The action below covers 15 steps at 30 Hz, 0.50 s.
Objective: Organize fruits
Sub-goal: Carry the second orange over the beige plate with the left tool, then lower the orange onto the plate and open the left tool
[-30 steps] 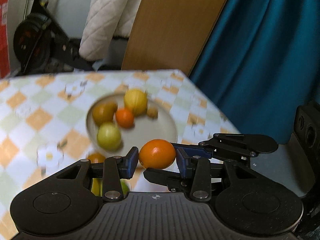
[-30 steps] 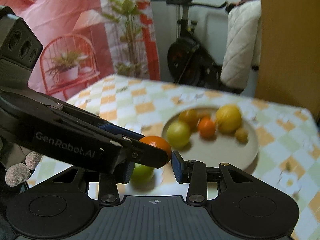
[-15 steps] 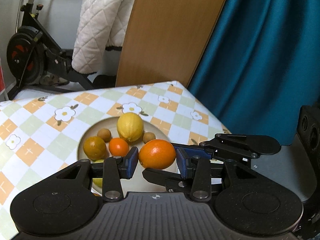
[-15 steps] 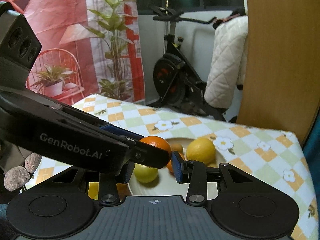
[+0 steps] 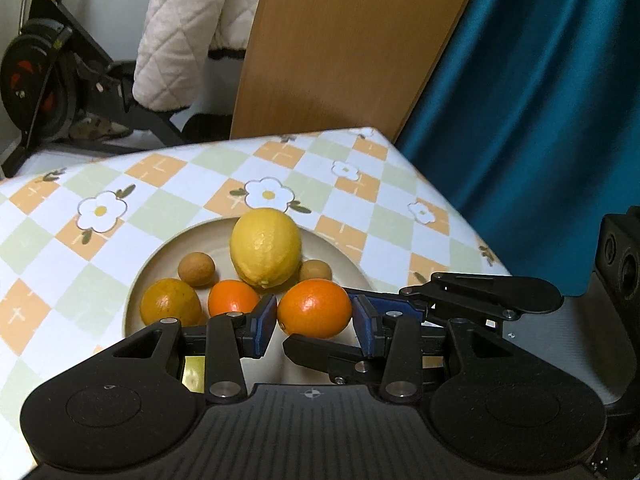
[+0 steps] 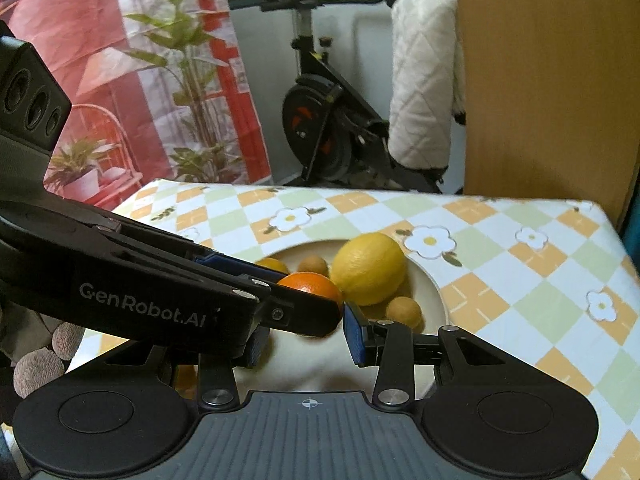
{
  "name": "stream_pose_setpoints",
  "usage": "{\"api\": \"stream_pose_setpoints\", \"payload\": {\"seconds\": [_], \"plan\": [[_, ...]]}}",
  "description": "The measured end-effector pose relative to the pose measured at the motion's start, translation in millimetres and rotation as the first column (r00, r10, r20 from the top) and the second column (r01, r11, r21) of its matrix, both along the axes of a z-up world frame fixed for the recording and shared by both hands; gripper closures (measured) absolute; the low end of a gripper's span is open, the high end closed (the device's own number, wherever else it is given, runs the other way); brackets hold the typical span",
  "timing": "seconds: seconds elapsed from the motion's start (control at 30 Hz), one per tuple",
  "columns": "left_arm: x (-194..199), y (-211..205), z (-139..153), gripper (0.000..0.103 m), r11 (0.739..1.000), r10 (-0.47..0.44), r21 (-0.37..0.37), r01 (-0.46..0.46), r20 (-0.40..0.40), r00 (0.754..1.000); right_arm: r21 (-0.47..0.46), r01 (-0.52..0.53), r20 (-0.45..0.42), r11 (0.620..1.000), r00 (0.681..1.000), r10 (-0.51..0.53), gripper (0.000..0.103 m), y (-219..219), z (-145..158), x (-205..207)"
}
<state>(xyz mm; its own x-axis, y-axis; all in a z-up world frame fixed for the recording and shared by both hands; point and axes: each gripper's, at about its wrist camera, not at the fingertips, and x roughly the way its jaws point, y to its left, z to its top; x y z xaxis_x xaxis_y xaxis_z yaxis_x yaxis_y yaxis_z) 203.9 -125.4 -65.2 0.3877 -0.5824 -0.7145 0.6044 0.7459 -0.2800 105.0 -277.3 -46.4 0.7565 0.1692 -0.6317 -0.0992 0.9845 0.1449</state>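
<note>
An orange [image 5: 314, 308] hangs just above the near part of a cream plate [image 5: 352, 254]. My left gripper [image 5: 314, 322] is shut on it, its blue pads pressing both sides. The right gripper's fingers [image 5: 480, 298] reach in from the right and clamp the same orange. In the right wrist view my right gripper [image 6: 306, 338] is shut on the orange [image 6: 316, 284], which the left gripper's finger [image 6: 224, 300] partly covers. On the plate lie a lemon [image 5: 265, 246], a small tangerine [image 5: 232, 298], a yellow-orange fruit [image 5: 170, 302] and two small brown fruits [image 5: 196, 268].
The table [image 5: 168, 208] has a checked flower cloth; its right edge drops off beside a teal curtain [image 5: 540, 100]. A wooden board [image 5: 340, 40], a quilted cover and an exercise bike [image 6: 332, 120] stand behind. A gloved hand [image 6: 36, 364] holds the left gripper.
Both grippers have carried the orange forward and a little down together; the plate has drawn closer and the orange now hangs over its near part. Neither grip has changed.
</note>
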Motion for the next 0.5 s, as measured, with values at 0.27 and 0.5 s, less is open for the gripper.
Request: {"api": "stream_pose_setpoints", "payload": {"seconds": [0.27, 0.5], "plan": [[21.6, -12.1, -23.1, 0.059, 1.0, -0.001, 0.02, 0.002, -0.047, 0.999, 0.031, 0.024, -0.063, 0.999, 0.998, -0.022, 0.066, -17.5, -26.2, 22.9], [27.1, -17.0, -30.4, 0.059, 0.999, -0.002, 0.033, 0.003, -0.051, 0.999, 0.039, 0.038, -0.081, 0.999, 0.996, -0.034, 0.066, -23.9, -38.1, 30.2]]}}
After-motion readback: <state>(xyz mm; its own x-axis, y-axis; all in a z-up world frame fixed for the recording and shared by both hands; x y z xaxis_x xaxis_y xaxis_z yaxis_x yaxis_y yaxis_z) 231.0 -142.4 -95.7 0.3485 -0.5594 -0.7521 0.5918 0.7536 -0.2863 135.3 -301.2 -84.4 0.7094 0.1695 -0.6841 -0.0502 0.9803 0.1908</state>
